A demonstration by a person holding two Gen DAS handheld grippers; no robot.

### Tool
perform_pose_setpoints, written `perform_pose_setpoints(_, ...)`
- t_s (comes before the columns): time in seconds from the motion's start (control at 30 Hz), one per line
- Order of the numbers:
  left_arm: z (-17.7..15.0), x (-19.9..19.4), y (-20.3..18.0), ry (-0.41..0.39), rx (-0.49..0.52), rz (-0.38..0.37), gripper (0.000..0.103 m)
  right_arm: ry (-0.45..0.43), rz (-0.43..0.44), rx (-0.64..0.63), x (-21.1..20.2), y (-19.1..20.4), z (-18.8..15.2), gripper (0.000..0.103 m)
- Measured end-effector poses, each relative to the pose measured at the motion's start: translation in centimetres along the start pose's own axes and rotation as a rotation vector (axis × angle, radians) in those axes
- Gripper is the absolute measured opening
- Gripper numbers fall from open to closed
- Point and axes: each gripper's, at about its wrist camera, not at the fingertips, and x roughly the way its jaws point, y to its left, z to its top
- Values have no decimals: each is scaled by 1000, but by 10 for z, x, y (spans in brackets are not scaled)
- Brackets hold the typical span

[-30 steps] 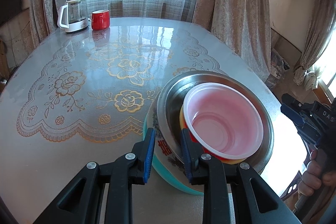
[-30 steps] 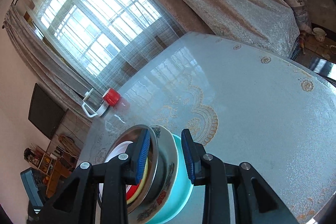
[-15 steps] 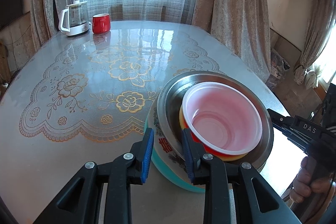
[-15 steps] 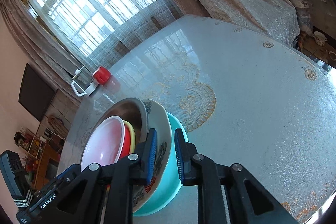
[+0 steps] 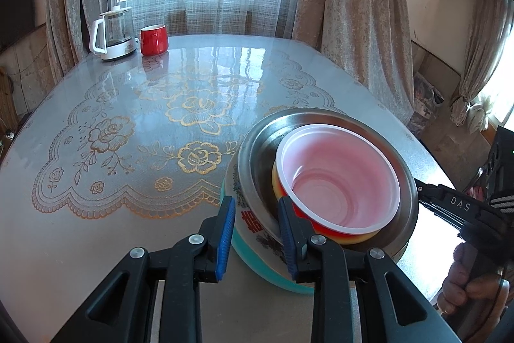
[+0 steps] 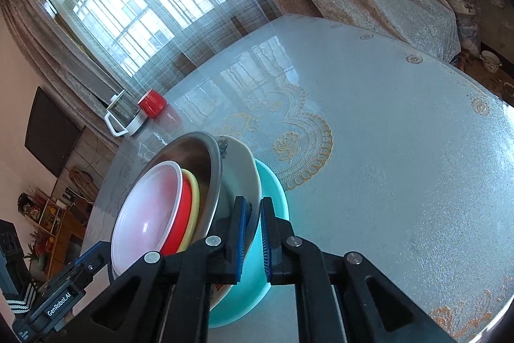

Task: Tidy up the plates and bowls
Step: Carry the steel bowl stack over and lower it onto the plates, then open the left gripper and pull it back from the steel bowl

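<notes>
A nested stack stands on the table near its front right edge: a teal plate (image 5: 257,262) at the bottom, a patterned white bowl (image 5: 249,219), a steel bowl (image 5: 257,156), then yellow, red and a white plastic bowl (image 5: 337,172) on top. My left gripper (image 5: 257,233) straddles the near rim, one pad outside the patterned bowl and one inside the steel bowl, shut on those rims. My right gripper (image 6: 253,233) is shut on the patterned bowl's (image 6: 241,169) rim, with the teal plate (image 6: 273,188) just beside it. A hand (image 5: 465,285) holds it at the stack's right side.
A glass kettle (image 5: 112,34) and a red mug (image 5: 154,39) stand at the table's far left corner by the window. The glossy table (image 5: 128,124) has a gold lace pattern. Curtains hang behind it, and a dark screen (image 6: 51,134) and shelves lie off its edge.
My right gripper came in onto the stack's right rim and its jaws closed from wide apart to a tight pinch. The left gripper and the stack kept their place.
</notes>
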Motion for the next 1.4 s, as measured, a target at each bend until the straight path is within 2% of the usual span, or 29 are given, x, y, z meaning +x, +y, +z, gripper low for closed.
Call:
perform_pose_setpoints(0.43, -1, -4, -1, -16, 4, 19, 32, 20, -2, 0, 3, -1, 0, 9)
perform_pose_setpoints(0.67, -2, -7, -1, -22, -1, 28, 34, 31, -29, -59, 2, 6, 2, 12)
perform_pose_setpoints(0.77, -2, -10, 0, -31, 1, 43, 35, -1, -55, -76, -6, 7, 4, 13)
perform_pose_setpoints(0.93, -5, -14, 3, -43, 1, 79, 36, -81, -116, -109, -27, 13, 7, 27)
perform_pose_setpoints(1.17, -12, -26, 7, -62, -3, 138, 40, -147, -198, -205, -42, 41, 0, 37)
perform_pose_setpoints(1.4, -20, -39, 16, -69, -30, 157, 42, -162, -208, -269, -43, 66, -12, 39)
